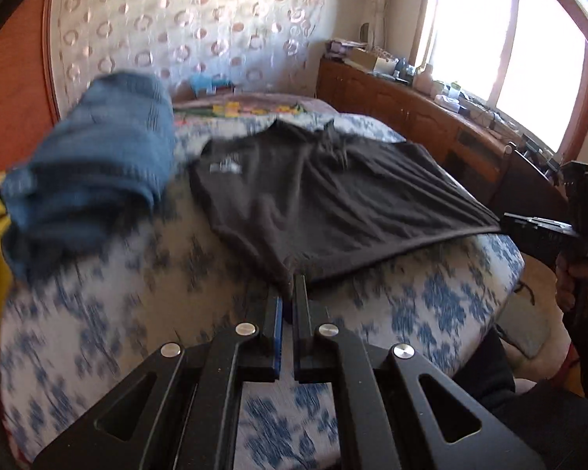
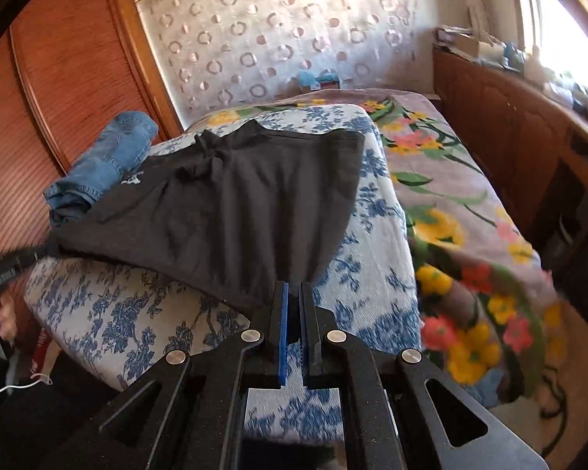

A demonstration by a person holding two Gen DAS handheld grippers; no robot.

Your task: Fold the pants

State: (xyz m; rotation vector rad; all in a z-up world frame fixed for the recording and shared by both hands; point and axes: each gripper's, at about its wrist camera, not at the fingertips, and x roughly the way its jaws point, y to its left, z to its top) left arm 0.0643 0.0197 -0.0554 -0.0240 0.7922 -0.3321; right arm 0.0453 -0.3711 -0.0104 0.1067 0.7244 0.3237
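Left gripper (image 1: 288, 293) jaws nearly together, pinching near-left corner of the dark grey pants (image 1: 325, 199). Right gripper (image 2: 293, 293) same, clamped on near-right corner; hem stretched taut betw. the two. Bed (image 2: 376, 211) w/ blue-and-white floral cover fills most of both views, floral blanket (image 2: 470, 215) to its right. Pants lie spread across the bed's middle, waist at far end. Folded blue jeans (image 2: 106, 164) just left of pants, touching their edge. Wooden cabinet (image 1: 403, 105) far right under the window.
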